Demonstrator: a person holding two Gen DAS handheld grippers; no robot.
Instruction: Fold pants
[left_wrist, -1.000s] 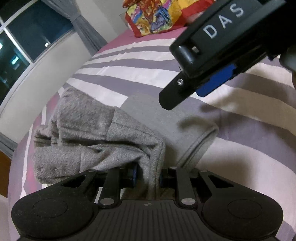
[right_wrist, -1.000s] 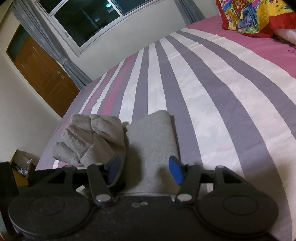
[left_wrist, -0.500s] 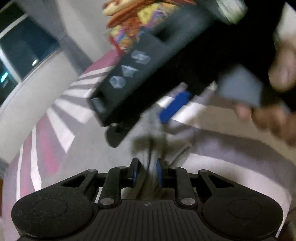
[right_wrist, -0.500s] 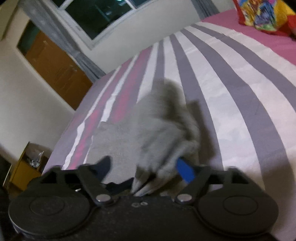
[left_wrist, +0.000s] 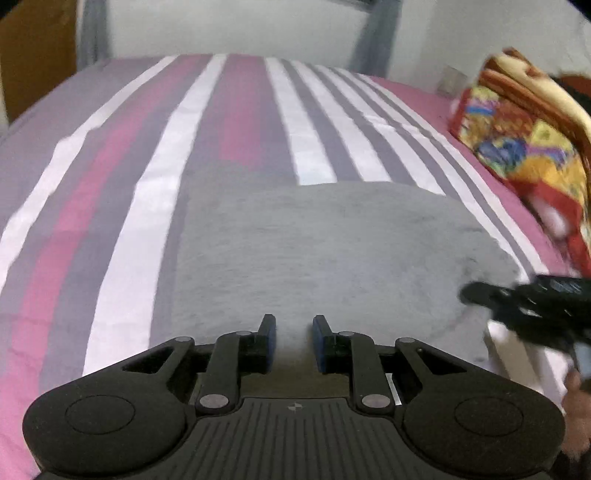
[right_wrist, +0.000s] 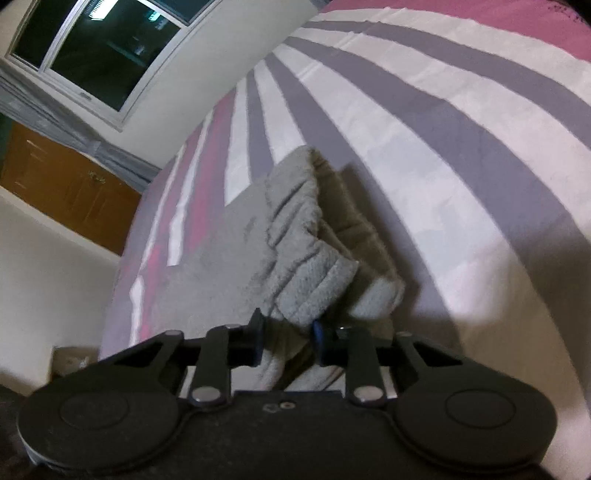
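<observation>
Left wrist view: left gripper (left_wrist: 293, 330) sits low over the grey sweatpants (left_wrist: 325, 258), blue-padded fingers (left_wrist: 267, 341) parted with a clear gap and no cloth between them, so it is released. Bare grey fabric shows through the gap. The pants lie spread flat on the striped bedsheet (left_wrist: 147, 155), filling the middle of the bed just ahead of the fingertips. At the right edge of this view the right gripper (left_wrist: 532, 299) appears as a blurred black shape at the pants' right margin (its fingers cannot be made out from here).

Right wrist view: right gripper (right_wrist: 286, 332) is clenched on a bunched, ribbed fold of the sweatpants (right_wrist: 306, 258); the cloth fills the space between the two fingers (right_wrist: 255, 338) and rises ahead in ridged pleats. A second folded layer lies just right of the gripped bunch, touching it. The rest of the garment runs left and away across the bedsheet (right_wrist: 424, 122).

Farther off: a bright patterned cushion (left_wrist: 524, 144) rests at the right side of the bed, well apart from the pants. Beyond the bed's far edge stand a wooden door (right_wrist: 66, 181) and a dark window (right_wrist: 107, 40) with grey curtains.
</observation>
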